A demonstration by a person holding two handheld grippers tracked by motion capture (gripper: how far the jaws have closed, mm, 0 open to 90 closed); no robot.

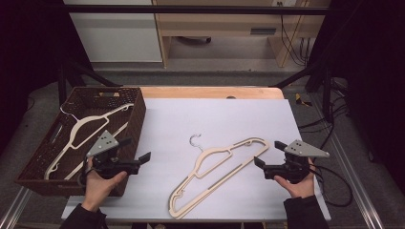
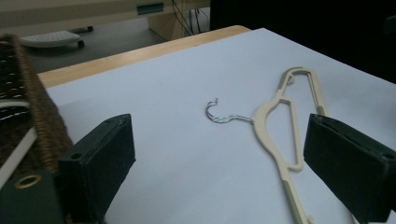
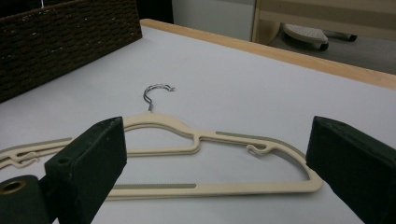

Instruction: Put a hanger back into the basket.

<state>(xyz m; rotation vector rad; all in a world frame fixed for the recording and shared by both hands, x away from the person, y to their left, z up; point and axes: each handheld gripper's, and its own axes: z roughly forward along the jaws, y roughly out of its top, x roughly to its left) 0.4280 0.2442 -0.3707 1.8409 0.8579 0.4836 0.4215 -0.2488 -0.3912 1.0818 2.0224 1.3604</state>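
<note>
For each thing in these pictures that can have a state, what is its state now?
Left gripper: open, nothing between its jaws, beside the basket.
Right gripper: open, nothing held, near one end of the hanger on the table.
Hanger on the table: lying flat on the white sheet, untouched.
Hanger in the basket: lying inside, leaning toward the far wall.
Basket: upright at the table's left side.

Left hand-held gripper (image 1: 135, 149) and right hand-held gripper (image 1: 267, 151), jaws apart, facing inward
</note>
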